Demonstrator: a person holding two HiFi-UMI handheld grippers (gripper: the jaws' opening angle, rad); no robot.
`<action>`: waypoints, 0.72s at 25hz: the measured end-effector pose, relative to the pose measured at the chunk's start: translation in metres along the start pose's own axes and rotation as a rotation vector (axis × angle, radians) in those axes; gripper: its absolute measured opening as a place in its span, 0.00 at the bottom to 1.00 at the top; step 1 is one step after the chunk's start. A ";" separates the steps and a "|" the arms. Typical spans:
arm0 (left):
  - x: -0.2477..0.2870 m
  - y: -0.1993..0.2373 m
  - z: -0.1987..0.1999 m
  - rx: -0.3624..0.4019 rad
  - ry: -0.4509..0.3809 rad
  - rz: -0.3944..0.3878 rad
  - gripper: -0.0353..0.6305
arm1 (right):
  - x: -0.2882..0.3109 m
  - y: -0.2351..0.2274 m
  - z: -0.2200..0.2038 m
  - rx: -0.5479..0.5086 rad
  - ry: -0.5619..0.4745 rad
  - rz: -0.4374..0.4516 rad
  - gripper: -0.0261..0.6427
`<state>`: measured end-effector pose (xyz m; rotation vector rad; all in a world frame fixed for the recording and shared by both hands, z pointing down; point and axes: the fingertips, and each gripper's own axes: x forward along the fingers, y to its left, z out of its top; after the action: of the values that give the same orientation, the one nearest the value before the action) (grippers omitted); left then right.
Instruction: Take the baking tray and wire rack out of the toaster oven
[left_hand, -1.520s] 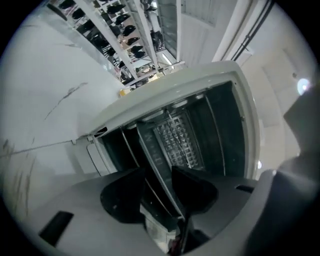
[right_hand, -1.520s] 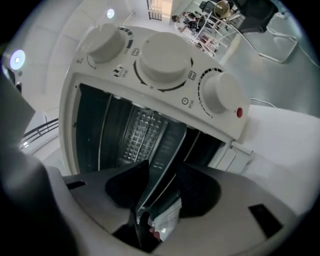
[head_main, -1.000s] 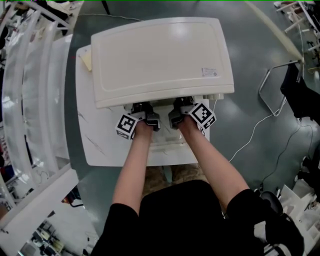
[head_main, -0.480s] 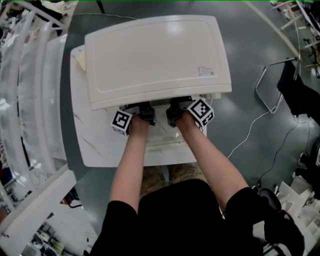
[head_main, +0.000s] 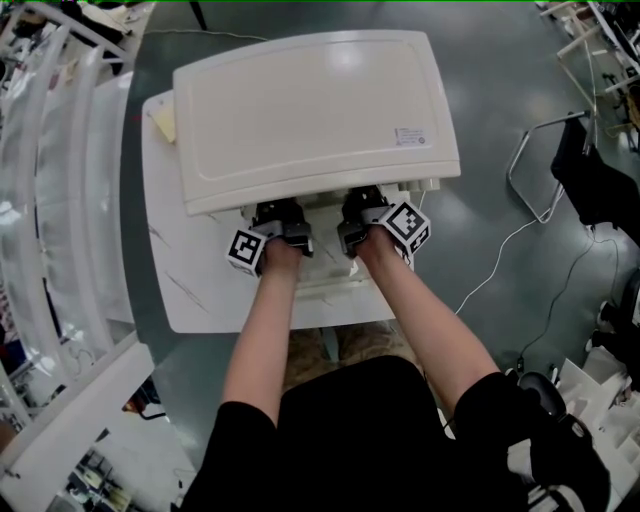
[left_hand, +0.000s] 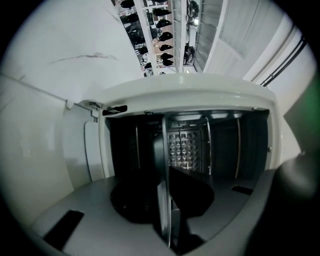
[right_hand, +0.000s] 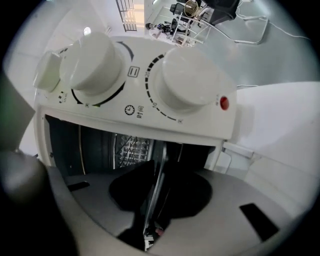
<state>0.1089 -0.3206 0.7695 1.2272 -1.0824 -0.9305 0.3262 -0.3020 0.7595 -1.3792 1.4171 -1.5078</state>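
Note:
The cream toaster oven (head_main: 310, 110) stands on a white table (head_main: 190, 290), its door (head_main: 330, 287) folded down under my hands. Both grippers reach into the oven mouth, side by side. A thin metal edge (left_hand: 163, 150), apparently the baking tray's front rim, stands between the jaws of the left gripper (left_hand: 167, 200). Those jaws are closing, and the pads sit against the rim. The same rim (right_hand: 159, 170) runs between the jaws of the right gripper (right_hand: 157, 195), which are closing with a gap still showing. In the head view the oven top hides the tips of the left gripper (head_main: 283, 212) and the right gripper (head_main: 362, 205).
Two cream knobs (right_hand: 92, 62) (right_hand: 185, 85) and a red lamp (right_hand: 224, 103) sit beside the opening. A patterned back wall (left_hand: 186, 150) shows deep inside the oven. A white cable (head_main: 500, 265) and a chair frame (head_main: 535, 180) lie on the floor to the right.
Both hands stay at the oven mouth with hardly any shift. The marker cubes have rolled slightly.

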 end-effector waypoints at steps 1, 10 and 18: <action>-0.004 0.000 0.000 -0.009 0.001 -0.002 0.19 | -0.004 -0.001 -0.002 0.006 -0.004 -0.002 0.19; -0.052 0.006 -0.007 -0.005 0.032 0.011 0.18 | -0.048 -0.010 -0.018 0.031 0.006 -0.016 0.18; -0.100 0.008 -0.016 -0.010 0.124 0.019 0.18 | -0.096 -0.018 -0.037 0.050 0.004 -0.041 0.18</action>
<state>0.0993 -0.2191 0.7646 1.2479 -0.9880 -0.8330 0.3181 -0.1976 0.7570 -1.3832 1.3518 -1.5626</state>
